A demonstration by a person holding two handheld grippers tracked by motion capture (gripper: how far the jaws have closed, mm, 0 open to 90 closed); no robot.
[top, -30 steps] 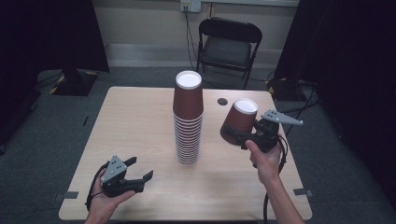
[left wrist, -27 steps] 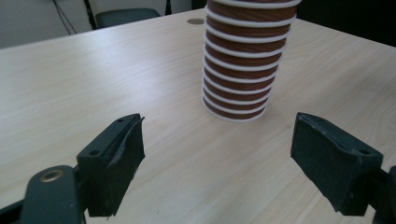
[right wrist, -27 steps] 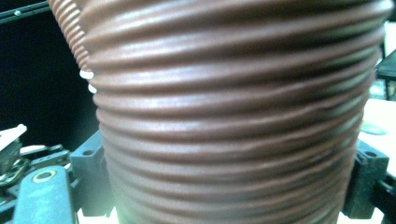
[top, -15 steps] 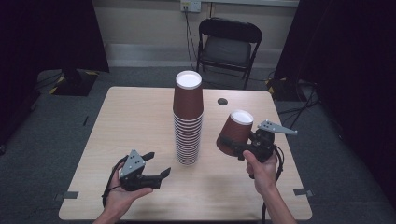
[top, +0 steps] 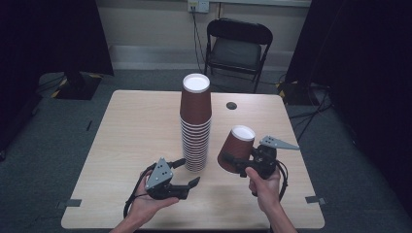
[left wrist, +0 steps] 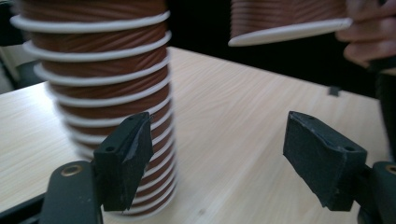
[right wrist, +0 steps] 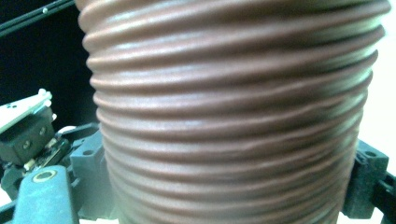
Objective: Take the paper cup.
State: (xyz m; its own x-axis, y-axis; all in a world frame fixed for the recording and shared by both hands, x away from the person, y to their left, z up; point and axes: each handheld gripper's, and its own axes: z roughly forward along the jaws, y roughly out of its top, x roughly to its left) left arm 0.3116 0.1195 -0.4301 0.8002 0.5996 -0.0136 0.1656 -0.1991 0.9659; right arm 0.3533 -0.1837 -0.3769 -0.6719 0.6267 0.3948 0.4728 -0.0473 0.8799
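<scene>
Table: light wood, square top, folding chair well behind it.

Cup stack: tall column of upside-down ribbed brown paper cups, mid-table, standing straight. Largest hazard here. It is tall for its footing, so any sideways knock low down could topple it or slide it across the top.

Single cup: upside down, tilted, held off the table just to the right of the stack and low beside it. The right gripper is clamped across its ribbed wall; in the right gripper view the wall sits between both jaws. Risks: thin paper wall may crumple under too hard a squeeze, ribs may let it slip if the squeeze is light, and the tilt means it could land on one edge of its rim and roll if set down as is (level it first, I'd judge).

Left gripper: jaws wide with nothing between them, and they have just been closing a little. It sits at the foot of the stack; in the left gripper view one jaw lies close alongside the lowest cups, the other out over bare table. Whether that jaw touches the stack I cannot tell. Likeliest fault: a push inward nudges the base, or a pinch grabs several rims at once and lifts a clump rather than steadying the column
</scene>
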